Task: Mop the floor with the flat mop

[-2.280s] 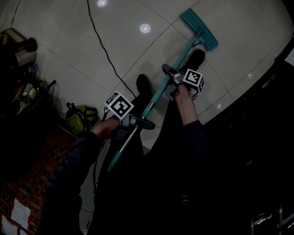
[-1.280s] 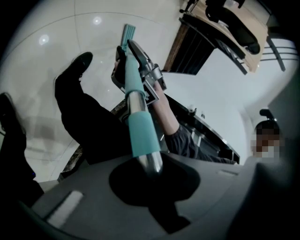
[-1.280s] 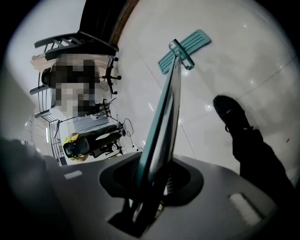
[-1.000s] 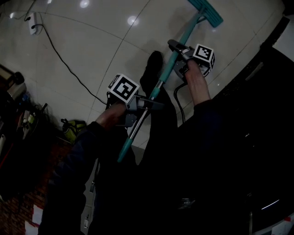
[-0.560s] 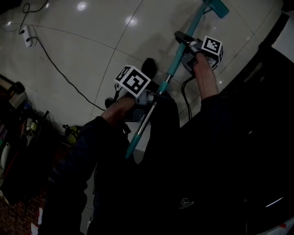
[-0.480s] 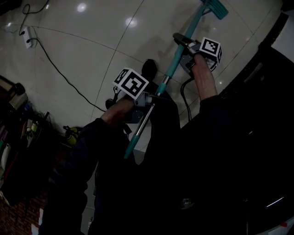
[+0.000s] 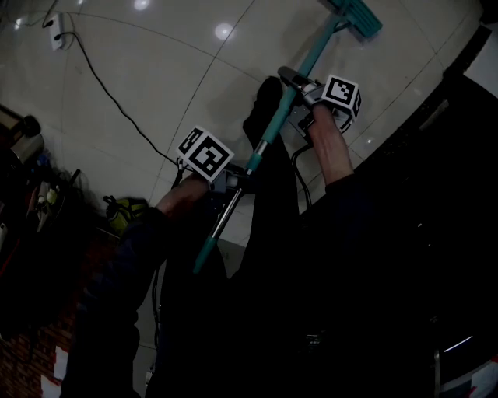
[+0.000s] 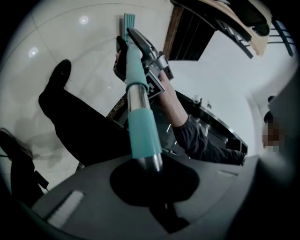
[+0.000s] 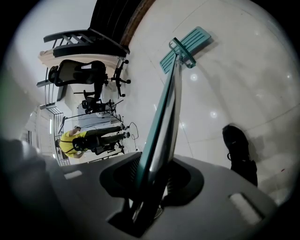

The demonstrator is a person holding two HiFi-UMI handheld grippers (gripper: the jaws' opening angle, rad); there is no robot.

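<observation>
The glossy pale tiled floor fills the upper head view, with dark furniture, too dim to make out, along its right edge. The person's black trouser legs stand just beside the long teal-and-metal flat mop, which slants from lower left to upper right. Its teal rectangular head lies flat on the tiles at the top, clear of the shoe.

The left gripper is clamped on the bare metal section below a teal sleeve. The right gripper is pinched on the shaft higher up, nearer the head.

A thin black cable crosses the floor to the left, well apart from the mop, running from a white power strip. A yellow-green bag sits near the left arm. A black office chair shows in the right gripper view. Each gripper cube carries black-and-white square markers.
</observation>
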